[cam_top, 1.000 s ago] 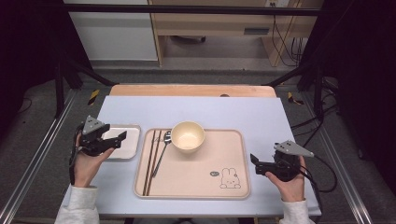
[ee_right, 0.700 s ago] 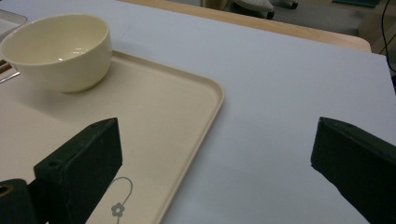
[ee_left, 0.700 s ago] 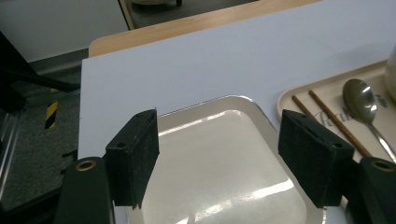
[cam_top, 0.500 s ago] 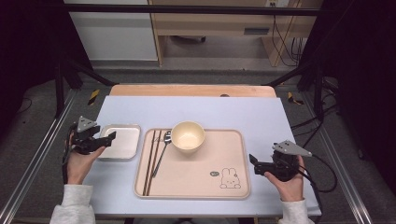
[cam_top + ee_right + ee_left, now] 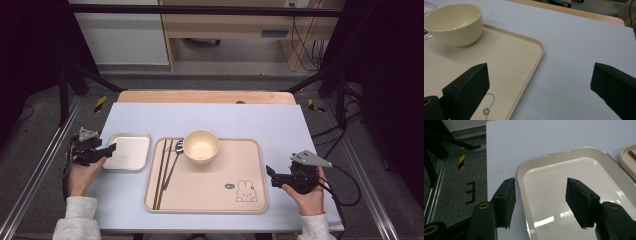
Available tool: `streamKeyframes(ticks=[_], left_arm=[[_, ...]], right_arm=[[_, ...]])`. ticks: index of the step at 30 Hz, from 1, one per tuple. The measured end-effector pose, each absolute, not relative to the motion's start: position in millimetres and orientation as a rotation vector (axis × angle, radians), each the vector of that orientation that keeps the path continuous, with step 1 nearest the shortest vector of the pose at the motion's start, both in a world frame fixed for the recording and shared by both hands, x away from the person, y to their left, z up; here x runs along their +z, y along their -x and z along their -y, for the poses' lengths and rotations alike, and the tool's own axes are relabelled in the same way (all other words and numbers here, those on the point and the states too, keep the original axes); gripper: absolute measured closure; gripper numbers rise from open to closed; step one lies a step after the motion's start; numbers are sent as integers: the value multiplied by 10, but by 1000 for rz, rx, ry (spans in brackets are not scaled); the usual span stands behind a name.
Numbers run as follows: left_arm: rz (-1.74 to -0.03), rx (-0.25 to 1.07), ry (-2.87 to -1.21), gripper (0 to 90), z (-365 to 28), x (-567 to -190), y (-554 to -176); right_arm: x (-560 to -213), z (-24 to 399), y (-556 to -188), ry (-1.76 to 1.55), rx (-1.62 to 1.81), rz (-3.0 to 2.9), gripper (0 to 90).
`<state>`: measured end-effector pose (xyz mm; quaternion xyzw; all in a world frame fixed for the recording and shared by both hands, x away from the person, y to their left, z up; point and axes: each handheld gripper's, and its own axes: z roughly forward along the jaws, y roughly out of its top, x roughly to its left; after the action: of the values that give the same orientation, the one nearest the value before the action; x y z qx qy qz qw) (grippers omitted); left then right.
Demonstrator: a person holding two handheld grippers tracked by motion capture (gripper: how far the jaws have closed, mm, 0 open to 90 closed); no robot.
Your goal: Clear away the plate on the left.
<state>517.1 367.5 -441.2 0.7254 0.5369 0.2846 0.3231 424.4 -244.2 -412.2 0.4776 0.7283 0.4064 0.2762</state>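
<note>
A beige serving tray (image 5: pixel 210 182) with a rabbit drawing lies at the table's front middle. It holds a cream bowl (image 5: pixel 201 146), a spoon (image 5: pixel 175 159) and dark chopsticks (image 5: pixel 162 172). A small white rectangular tray (image 5: pixel 130 151) sits to its left. My left gripper (image 5: pixel 111 148) is open at that tray's left rim; in the left gripper view the jaws straddle the rim of the white tray (image 5: pixel 579 170). My right gripper (image 5: pixel 270 173) is open just right of the beige tray (image 5: pixel 511 57), one jaw above its edge, the bowl (image 5: pixel 455 22) farther off.
The light blue table top (image 5: pixel 260 120) has a wooden strip along its far edge. Metal frame rails run down both sides, over grey floor. Cables trail from the right gripper.
My left gripper has drawn back to the left, from over the small white tray to its left rim. The right gripper has hardly moved.
</note>
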Motion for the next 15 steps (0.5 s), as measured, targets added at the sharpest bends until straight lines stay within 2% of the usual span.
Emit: streamKeyframes(ticks=[15], left_arm=[[-1493,694,-1938,612,-3798,-4592,-5303]], right_arm=[[-4147,2418,-4261,-1282,1077,-1971,23]])
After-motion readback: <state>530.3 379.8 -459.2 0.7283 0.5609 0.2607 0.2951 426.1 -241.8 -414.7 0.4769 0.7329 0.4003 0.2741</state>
